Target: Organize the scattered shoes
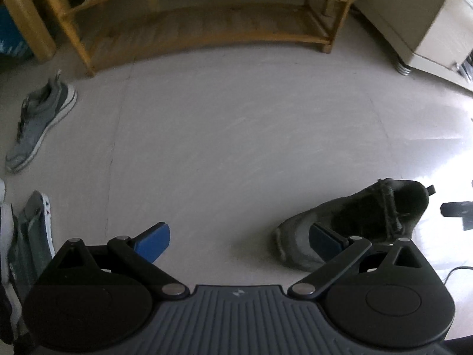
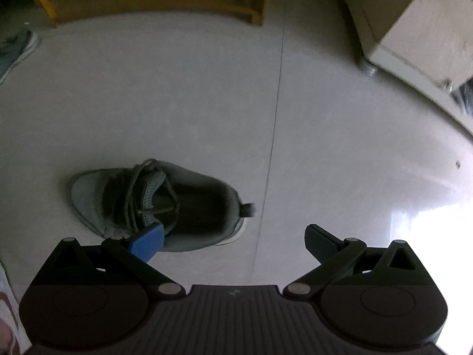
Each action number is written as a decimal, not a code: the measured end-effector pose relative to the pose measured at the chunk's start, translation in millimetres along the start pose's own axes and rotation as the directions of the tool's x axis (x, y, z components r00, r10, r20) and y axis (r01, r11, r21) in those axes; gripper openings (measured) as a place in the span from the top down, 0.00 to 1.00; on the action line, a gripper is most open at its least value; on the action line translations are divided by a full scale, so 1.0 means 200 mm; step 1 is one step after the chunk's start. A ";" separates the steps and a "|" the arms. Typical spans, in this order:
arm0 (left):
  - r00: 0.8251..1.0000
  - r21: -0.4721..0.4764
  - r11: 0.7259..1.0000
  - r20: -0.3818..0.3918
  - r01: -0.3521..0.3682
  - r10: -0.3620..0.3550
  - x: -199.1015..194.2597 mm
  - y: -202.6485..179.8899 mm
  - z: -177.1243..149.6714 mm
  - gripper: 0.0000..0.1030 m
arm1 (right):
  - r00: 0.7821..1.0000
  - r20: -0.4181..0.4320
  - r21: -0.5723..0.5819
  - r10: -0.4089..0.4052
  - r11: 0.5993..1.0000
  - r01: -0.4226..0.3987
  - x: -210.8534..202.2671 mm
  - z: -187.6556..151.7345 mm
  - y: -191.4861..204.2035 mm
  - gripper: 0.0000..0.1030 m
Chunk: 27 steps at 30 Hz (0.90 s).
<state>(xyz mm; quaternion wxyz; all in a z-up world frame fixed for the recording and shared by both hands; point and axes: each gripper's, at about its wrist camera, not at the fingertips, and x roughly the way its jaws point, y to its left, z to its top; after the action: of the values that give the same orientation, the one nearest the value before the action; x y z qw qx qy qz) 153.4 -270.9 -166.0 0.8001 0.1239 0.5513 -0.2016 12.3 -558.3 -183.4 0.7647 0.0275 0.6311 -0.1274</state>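
Grey tiled floor carries the scattered shoes, with a yellow wooden shoe rack standing empty at its far edge and a pale cabinet to the right of it. Both tongs hang over the floor with their blue pads spread wide and nothing between them. The left tongs hover over bare tile, and a dark grey sneaker lies just beside their right pad, toe pointing left. In the right wrist view that same dark grey sneaker sits upright on its sole, laces loose, partly behind the left pad of the right tongs. A lighter grey sneaker with a white sole lies well apart, near the rack's left leg, and more footwear crowds the left edge.
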 end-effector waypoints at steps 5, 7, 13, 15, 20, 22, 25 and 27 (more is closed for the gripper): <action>1.000 -0.013 1.000 0.002 -0.005 0.005 0.06 0.10 -0.02 0.02 | 0.999 -0.037 0.097 -0.002 0.995 0.006 0.15 0.01 -0.05 0.11; 1.000 -0.014 1.000 -0.009 -0.007 0.007 0.10 0.12 -0.01 0.02 | 0.998 -0.047 0.180 0.028 0.983 -0.019 0.22 0.02 -0.08 0.20; 0.999 -0.016 1.000 -0.045 0.003 -0.003 0.23 0.15 -0.03 0.02 | 0.990 -0.122 0.229 0.070 0.972 -0.040 0.46 0.02 -0.07 0.67; 0.998 -0.018 1.000 -0.058 0.011 -0.012 0.26 0.16 -0.04 0.02 | 0.992 -0.120 0.205 0.037 0.979 -0.011 0.49 0.03 -0.05 0.71; 0.997 -0.008 1.000 -0.074 0.002 -0.003 0.30 0.13 -0.04 0.02 | 0.994 -0.109 0.094 0.026 0.995 -0.015 0.48 0.09 -0.05 0.76; 0.997 -0.002 1.000 -0.072 0.001 -0.001 0.31 0.10 -0.04 0.02 | 0.993 -0.114 0.018 0.017 1.000 -0.015 0.48 0.10 -0.06 0.76; 0.998 0.007 1.000 -0.069 0.002 -0.002 0.31 0.05 -0.04 0.02 | 0.993 -0.114 -0.087 0.010 0.996 -0.020 0.46 0.10 -0.08 0.76; 0.998 0.012 1.000 -0.067 0.003 -0.002 0.31 0.02 -0.04 0.02 | 0.994 -0.110 -0.157 0.004 0.987 -0.022 0.45 0.10 -0.11 0.76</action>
<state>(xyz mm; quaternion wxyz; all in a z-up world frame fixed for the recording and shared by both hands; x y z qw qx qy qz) 168.4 -275.7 -226.5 0.7801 0.1348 0.5768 -0.2017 41.4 -598.6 -263.8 0.7296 -0.0221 0.6799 -0.0703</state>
